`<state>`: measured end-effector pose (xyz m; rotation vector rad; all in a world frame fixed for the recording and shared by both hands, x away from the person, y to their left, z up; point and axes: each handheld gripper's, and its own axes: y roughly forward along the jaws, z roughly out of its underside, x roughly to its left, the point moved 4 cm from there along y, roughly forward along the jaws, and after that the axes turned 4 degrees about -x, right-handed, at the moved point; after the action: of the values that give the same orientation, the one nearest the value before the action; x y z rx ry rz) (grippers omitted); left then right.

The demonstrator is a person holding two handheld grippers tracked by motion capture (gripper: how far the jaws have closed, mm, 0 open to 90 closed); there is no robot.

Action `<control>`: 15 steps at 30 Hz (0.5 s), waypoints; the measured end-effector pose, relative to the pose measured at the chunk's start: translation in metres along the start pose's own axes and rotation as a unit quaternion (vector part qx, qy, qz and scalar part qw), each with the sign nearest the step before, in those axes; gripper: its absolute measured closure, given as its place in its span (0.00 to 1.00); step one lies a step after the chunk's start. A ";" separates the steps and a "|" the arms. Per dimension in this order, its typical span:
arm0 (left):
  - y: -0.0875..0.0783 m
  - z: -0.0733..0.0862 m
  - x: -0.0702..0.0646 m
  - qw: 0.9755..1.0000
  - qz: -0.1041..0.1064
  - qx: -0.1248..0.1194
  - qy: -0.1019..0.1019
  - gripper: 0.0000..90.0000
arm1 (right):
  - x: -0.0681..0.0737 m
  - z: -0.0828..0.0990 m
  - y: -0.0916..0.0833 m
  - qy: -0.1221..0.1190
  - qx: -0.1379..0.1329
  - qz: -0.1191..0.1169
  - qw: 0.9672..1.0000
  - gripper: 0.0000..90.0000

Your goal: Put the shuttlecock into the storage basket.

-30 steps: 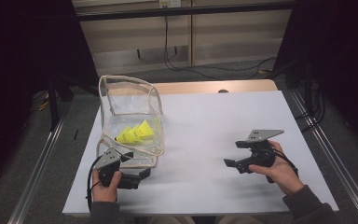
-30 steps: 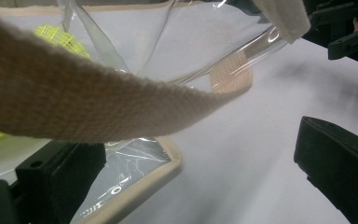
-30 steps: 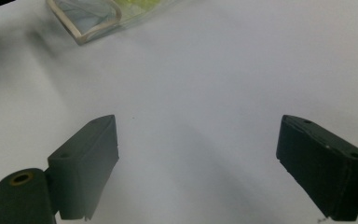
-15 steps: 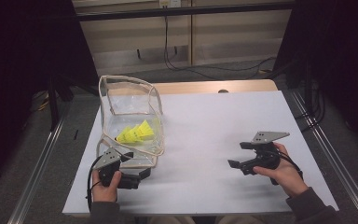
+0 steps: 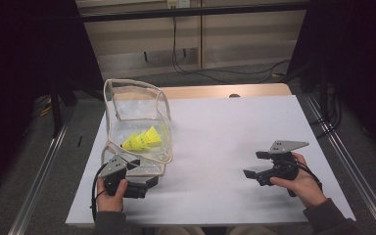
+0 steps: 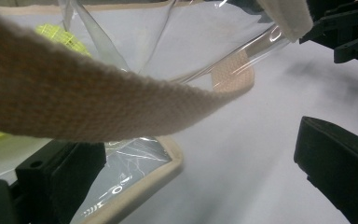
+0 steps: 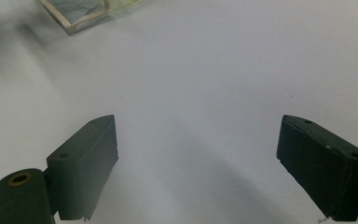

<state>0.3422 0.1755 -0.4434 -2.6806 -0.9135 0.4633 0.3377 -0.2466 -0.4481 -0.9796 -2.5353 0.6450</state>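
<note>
From above we see a white-topped bench [image 5: 215,142]. On its left half, at about nine o'clock from the bench's middle, stands a clear plastic bag with beige fabric edging [image 5: 137,122], its mouth open. Inside it lie yellow shuttlecocks [image 5: 143,140].

The left gripper [image 5: 144,183] sits at the bag's near edge, at about six o'clock from the shuttlecocks. In the left gripper view its jaws stand wide apart: one rests against the bag's beige-trimmed bottom edge [image 6: 140,186], the other is clear of it over bare bench. A beige woven strap [image 6: 98,102] crosses just in front of the camera. The jaws press on nothing, so this gripper is released.

The right gripper [image 5: 253,165] is at about four o'clock from the bench's middle, well apart from the bag. In its own view the jaws are spread over bare white surface, released, with a corner of the bag far off at eleven o'clock [image 7: 77,14].
</note>
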 end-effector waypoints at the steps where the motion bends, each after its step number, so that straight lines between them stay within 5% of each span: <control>1: 0.000 0.000 0.000 1.000 0.000 0.000 0.000 0.02 | 0.000 0.000 0.000 0.000 0.000 0.000 1.000 0.13; 15: 0.000 0.000 0.000 1.000 0.000 0.000 0.000 0.02 | -0.004 0.007 -0.007 0.004 -0.003 0.007 1.000 0.13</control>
<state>0.3423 0.1756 -0.4434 -2.6799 -0.9137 0.4619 0.3335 -0.2555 -0.4510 -1.0011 -2.5265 0.6376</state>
